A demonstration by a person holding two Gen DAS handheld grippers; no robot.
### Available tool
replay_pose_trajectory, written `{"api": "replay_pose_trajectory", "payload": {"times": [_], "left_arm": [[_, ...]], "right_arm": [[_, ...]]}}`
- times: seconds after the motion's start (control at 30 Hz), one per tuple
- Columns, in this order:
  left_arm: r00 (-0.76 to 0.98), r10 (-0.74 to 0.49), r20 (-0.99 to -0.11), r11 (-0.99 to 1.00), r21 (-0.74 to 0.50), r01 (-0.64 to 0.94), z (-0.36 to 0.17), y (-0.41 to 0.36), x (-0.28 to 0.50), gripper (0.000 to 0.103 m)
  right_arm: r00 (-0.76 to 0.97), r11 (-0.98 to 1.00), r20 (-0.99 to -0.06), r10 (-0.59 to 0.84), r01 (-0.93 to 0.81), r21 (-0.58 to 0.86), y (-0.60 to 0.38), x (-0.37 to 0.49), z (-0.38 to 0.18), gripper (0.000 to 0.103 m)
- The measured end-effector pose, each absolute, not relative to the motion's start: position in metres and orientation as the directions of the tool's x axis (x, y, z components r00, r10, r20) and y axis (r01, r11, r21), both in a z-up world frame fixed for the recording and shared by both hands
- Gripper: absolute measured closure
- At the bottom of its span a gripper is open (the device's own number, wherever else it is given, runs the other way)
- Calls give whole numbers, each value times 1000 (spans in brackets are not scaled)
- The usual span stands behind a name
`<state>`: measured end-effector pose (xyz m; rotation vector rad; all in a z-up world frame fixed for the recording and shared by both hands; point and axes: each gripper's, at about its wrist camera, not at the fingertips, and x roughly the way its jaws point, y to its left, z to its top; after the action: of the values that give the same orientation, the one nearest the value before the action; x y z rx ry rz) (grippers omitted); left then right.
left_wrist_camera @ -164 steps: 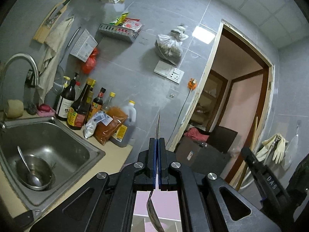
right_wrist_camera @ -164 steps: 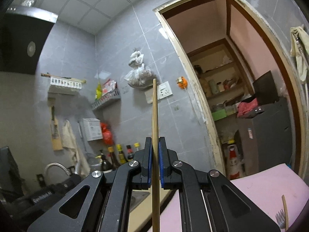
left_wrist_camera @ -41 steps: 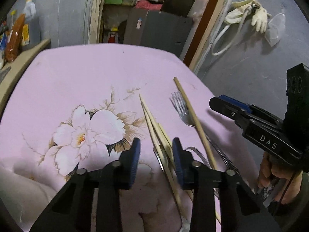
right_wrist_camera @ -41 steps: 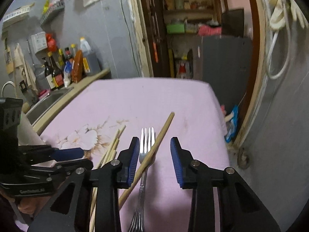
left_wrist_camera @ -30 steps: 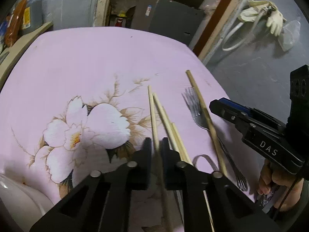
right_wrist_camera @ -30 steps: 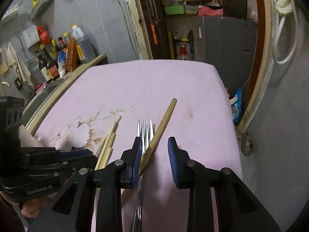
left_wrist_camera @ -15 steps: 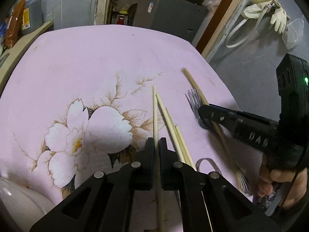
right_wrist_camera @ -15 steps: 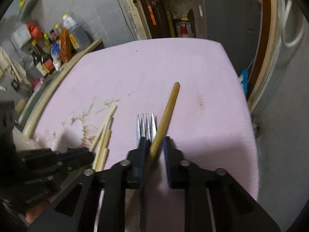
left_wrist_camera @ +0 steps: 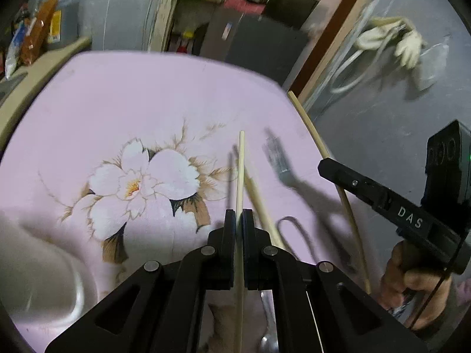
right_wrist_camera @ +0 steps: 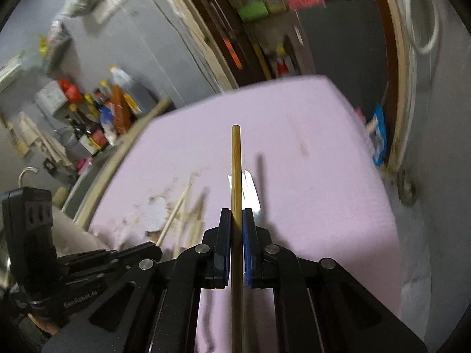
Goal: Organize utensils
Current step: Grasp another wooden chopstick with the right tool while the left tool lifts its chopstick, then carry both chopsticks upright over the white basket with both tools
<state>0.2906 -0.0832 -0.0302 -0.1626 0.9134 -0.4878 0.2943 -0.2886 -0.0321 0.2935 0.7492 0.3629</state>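
1. We hold a pale, thin wooden chopstick [left_wrist_camera: 240, 176] in the left gripper [left_wrist_camera: 239, 220]. Its jaws are clamped on the stick, which runs up the centre of the left wrist frame. A second ago these jaws were still closing on it as it lay on the cloth.
2. We hold a darker, thicker brown wooden chopstick [right_wrist_camera: 236, 176] in the right gripper [right_wrist_camera: 236, 220], jaws pinched on it at frame centre. Half a second ago this stick rested beside the fork; it now stands clear of the cloth.
3. Both views have swung upward and blurred, so we judge both sticks lifted and in transit.
4. The remaining pale chopsticks [left_wrist_camera: 259, 200] lie just right of the held one, at centre of the left wrist frame.
5. The silver metal fork [left_wrist_camera: 278, 161] stays on the cloth, right of centre.
6. The pink floral-print tablecloth [left_wrist_camera: 132, 111] carries the remaining utensils.
7. We judge the task partly done: the two sticks need placing, and the fork and loose chopsticks remain to be sorted.
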Motion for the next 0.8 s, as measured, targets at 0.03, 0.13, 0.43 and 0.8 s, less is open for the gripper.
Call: {"api": "replay_pose_trajectory", "payload": {"times": [0.03, 0.13, 0.43, 0.8], "left_arm": [[537, -477, -696, 877, -334, 345, -25, -81, 283, 101], [633, -479, -609, 877, -305, 371, -8, -74, 259, 101], [841, -424, -335, 899, -264, 348, 38, -50, 209, 101], [931, -318, -181, 929, -254, 268, 75, 18, 193, 101]], "right_arm": [[704, 899, -574, 418, -229, 373, -286, 286, -27, 98], [781, 900, -469, 413, -269, 344, -277, 262, -13, 98], [889, 898, -187, 418, -374, 231, -242, 212, 26, 98], [866, 838, 25, 500, -491, 236, -187, 209, 72, 98]]}}
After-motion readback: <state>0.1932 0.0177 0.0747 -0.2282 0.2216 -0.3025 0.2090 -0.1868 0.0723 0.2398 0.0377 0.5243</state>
